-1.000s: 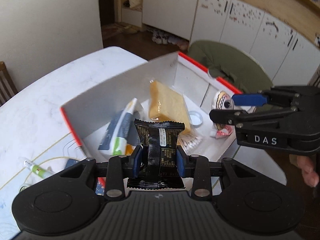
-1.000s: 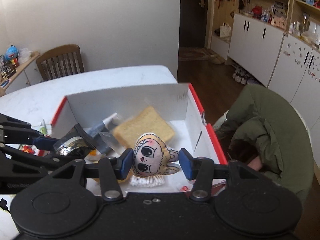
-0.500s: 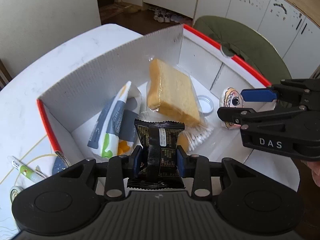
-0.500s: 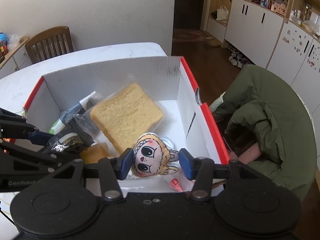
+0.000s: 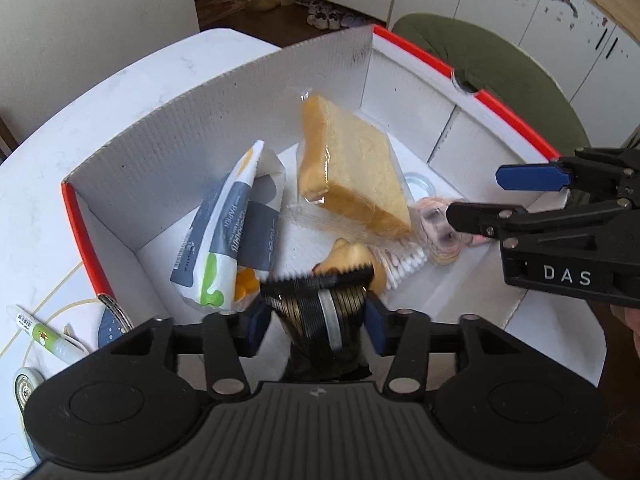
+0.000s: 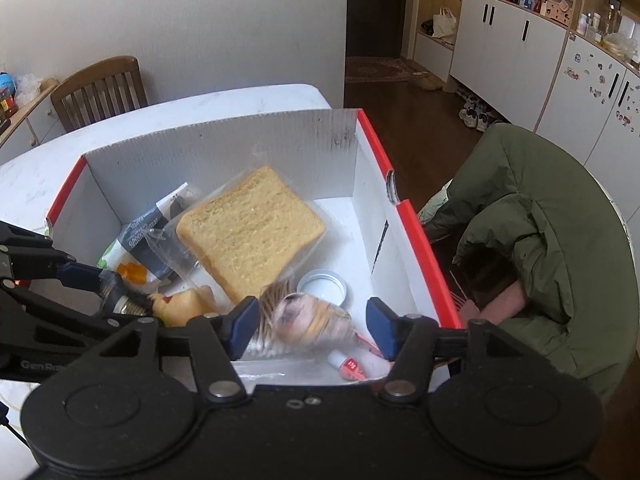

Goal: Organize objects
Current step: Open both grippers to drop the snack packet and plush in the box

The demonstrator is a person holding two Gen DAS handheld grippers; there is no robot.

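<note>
On the white table [image 5: 120, 92], outside the box's left wall, lies a marker pen [image 5: 44, 338]. The red-edged cardboard box [image 5: 224, 96] holds a grey-and-white paper pouch [image 5: 224, 232], wrapped sliced bread [image 5: 352, 168], a pack of cotton swabs [image 5: 404, 266] and a white lid [image 6: 322, 286]. The left gripper [image 5: 316, 320] hangs over the box's near-left part; its blue pads stand parted, with a gap either side of the black snack packet [image 5: 320, 312], which appears blurred between them. The right gripper [image 6: 308, 326] is spread wide over the near-right part; the cartoon-face plush [image 6: 310, 316], blurred, sits between the fingers and touches neither. A green jacket [image 6: 552, 240] lies right of the box.
</note>
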